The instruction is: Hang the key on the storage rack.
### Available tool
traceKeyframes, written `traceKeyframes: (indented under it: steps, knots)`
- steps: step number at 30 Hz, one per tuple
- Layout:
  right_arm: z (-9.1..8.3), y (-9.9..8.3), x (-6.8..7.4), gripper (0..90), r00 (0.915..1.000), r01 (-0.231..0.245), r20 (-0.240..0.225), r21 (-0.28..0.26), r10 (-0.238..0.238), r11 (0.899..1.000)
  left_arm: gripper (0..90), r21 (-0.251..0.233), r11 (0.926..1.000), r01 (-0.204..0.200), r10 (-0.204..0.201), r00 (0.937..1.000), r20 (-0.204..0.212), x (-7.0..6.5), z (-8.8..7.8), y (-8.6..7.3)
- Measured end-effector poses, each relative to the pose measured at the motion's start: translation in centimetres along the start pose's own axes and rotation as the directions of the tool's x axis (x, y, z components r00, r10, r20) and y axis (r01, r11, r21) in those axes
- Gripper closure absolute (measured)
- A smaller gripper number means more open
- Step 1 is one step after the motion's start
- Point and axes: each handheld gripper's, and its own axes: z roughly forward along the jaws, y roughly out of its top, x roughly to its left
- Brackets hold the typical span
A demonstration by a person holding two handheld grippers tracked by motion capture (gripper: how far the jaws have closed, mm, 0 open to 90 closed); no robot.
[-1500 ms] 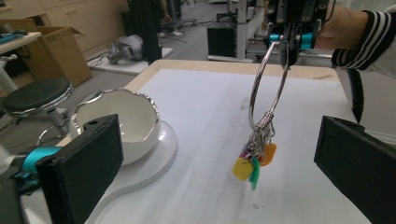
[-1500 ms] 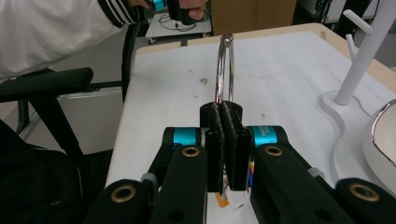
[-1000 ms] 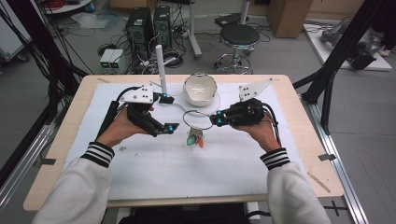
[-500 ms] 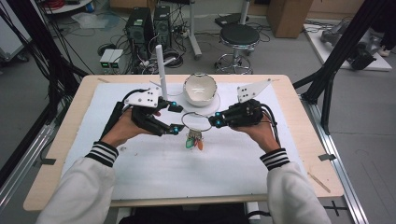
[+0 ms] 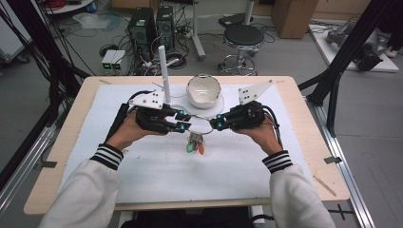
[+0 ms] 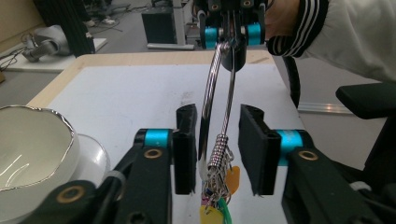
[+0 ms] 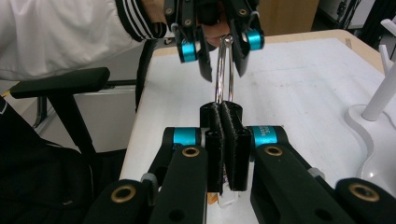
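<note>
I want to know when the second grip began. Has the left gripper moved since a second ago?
Yes. The left gripper shifted right toward the key ring, nearer below the bowl; its jaws have just been closing around the ring.

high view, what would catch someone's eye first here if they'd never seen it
Two black tongs meet over the middle of the white mat, sharing a metal ring with coloured tags hanging under it. The right tongs are shut on the ring, while the left tongs have just been closing around its other side, not yet pressing. Behind them sits a white bowl with a silver rim, beside a white post.
</note>
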Motion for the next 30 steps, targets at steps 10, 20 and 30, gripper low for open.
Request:
traceKeyframes:
  steps: [10,20,30]
  knots:
    - [0.1,0.0,0.0,88.7,0.9999,0.017,0.003,-0.012,-0.017,1.0,86.8,0.007,0.9998,-0.018,0.018,0.9996,-0.023,-0.3,-0.4,0.3]
    - [0.1,-0.2,0.2,46.5,0.9907,0.078,0.114,-0.032,-0.074,0.996,86.9,0.035,0.9985,-0.042,0.043,0.9986,-0.032,-0.5,-0.5,0.3]
    - [0.6,-0.5,0.5,0.8,0.9534,0.039,0.3,-0.027,-0.029,0.999,87.0,0.031,0.9989,-0.036,0.038,0.9958,-0.083,-0.3,-1.3,0.4]
